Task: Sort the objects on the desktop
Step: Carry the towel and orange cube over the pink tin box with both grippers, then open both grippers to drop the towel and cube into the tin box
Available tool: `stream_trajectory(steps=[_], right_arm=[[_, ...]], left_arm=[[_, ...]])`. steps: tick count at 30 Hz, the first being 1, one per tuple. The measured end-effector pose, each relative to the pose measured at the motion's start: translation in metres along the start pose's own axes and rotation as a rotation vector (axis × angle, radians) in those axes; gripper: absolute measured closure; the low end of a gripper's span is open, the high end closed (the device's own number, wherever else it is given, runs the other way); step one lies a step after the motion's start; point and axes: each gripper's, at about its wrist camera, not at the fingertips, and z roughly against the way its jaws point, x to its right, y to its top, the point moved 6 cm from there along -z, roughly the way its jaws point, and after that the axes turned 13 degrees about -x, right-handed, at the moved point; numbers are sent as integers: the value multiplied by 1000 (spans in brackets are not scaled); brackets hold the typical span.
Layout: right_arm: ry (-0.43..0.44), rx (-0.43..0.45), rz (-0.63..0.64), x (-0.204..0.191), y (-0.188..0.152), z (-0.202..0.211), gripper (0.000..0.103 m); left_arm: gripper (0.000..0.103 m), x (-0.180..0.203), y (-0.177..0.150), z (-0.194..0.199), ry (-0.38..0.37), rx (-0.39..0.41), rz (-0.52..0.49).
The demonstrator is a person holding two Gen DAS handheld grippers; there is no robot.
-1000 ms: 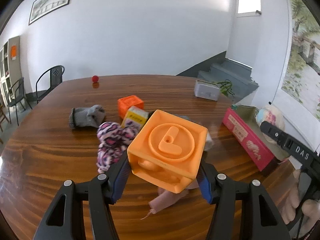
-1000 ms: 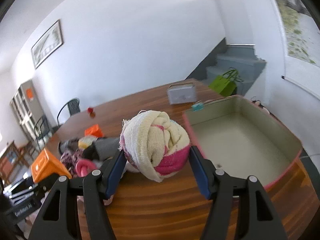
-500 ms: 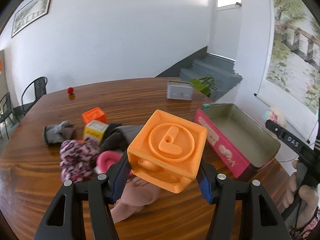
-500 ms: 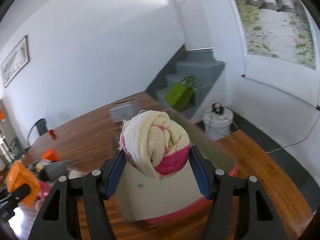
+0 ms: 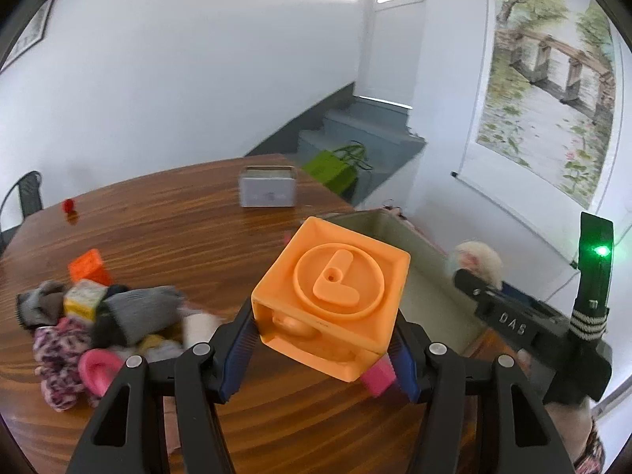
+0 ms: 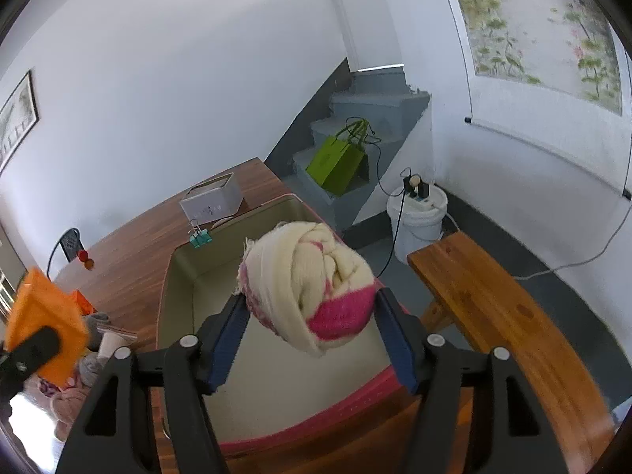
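Note:
My left gripper [image 5: 326, 351] is shut on an orange toy cube [image 5: 331, 296] with a raised clock face, held above the wooden table [image 5: 177, 237]. My right gripper [image 6: 312, 339] is shut on a rolled cream-and-pink sock ball [image 6: 312, 284], hanging over the open pink box [image 6: 276, 379] with a beige inside. The same box [image 5: 434, 296] lies just right of the cube in the left wrist view, where the right gripper [image 5: 513, 324] shows with the sock ball [image 5: 476, 260]. The cube [image 6: 43, 335] appears at the right wrist view's left edge.
A pile of socks and small blocks [image 5: 98, 316] lies at the table's left, with an orange block [image 5: 85, 268] and a small red thing [image 5: 69, 205] behind. A grey tin [image 5: 268, 189] stands at the far edge. A wooden bench [image 6: 505, 316], white bucket [image 6: 418, 217] and green bag [image 6: 339, 162] are beyond the table.
Both grippers have swung right, away from the pile and toward the pink box. The sock ball now hangs over the box's inside, and the cube is beside the box's near-left rim.

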Motion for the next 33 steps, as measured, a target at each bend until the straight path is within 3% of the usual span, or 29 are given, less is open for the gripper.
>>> stream_trajectory(steps=[5, 9, 17, 33], right_arm=[[13, 44, -75, 14, 2, 13, 32], [-28, 77, -135, 28, 5, 19, 32], [-40, 73, -179, 38, 8, 20, 28], [-50, 67, -146, 34, 7, 14, 28]], left_arm=[[41, 23, 6, -20, -46, -30, -18], [41, 39, 10, -36, -78, -57, -30], [39, 59, 10, -57, -131, -104, -48], [38, 38, 5, -47, -136, -101, 5]])
